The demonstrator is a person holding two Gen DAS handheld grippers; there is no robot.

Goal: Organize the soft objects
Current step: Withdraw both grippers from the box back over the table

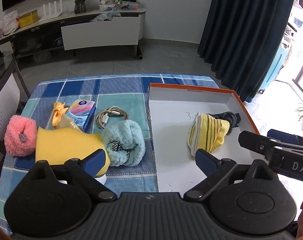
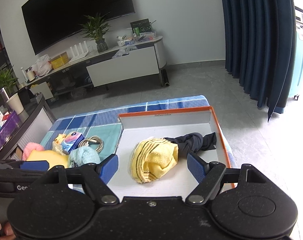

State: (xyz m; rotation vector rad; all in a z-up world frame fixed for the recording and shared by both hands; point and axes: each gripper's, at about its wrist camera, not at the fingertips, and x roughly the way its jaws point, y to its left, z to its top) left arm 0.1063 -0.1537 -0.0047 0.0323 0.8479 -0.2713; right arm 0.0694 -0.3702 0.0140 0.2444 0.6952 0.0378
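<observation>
An orange-rimmed white box (image 1: 191,92) (image 2: 167,118) lies on the right of a blue checked cloth. Inside it lie a yellow striped towel (image 1: 209,136) (image 2: 155,160) and a dark cloth (image 1: 229,118) (image 2: 193,142). Left of the box lie a teal fluffy scrunchie (image 1: 123,142) (image 2: 83,156), a yellow sponge (image 1: 65,144) (image 2: 51,156), a pink fluffy scrunchie (image 1: 19,138) (image 2: 30,149) and a yellow fabric piece (image 1: 58,113). My left gripper (image 1: 149,162) is open and empty above the box's left edge. My right gripper (image 2: 153,168) is open and empty just short of the towel.
A tissue pack (image 1: 83,112) (image 2: 73,141) and a coiled cable (image 1: 111,118) (image 2: 93,143) lie on the cloth behind the soft things. A TV stand (image 1: 99,32) stands across the grey floor, dark curtains (image 1: 243,30) at right, a glass side table (image 2: 21,120) at left.
</observation>
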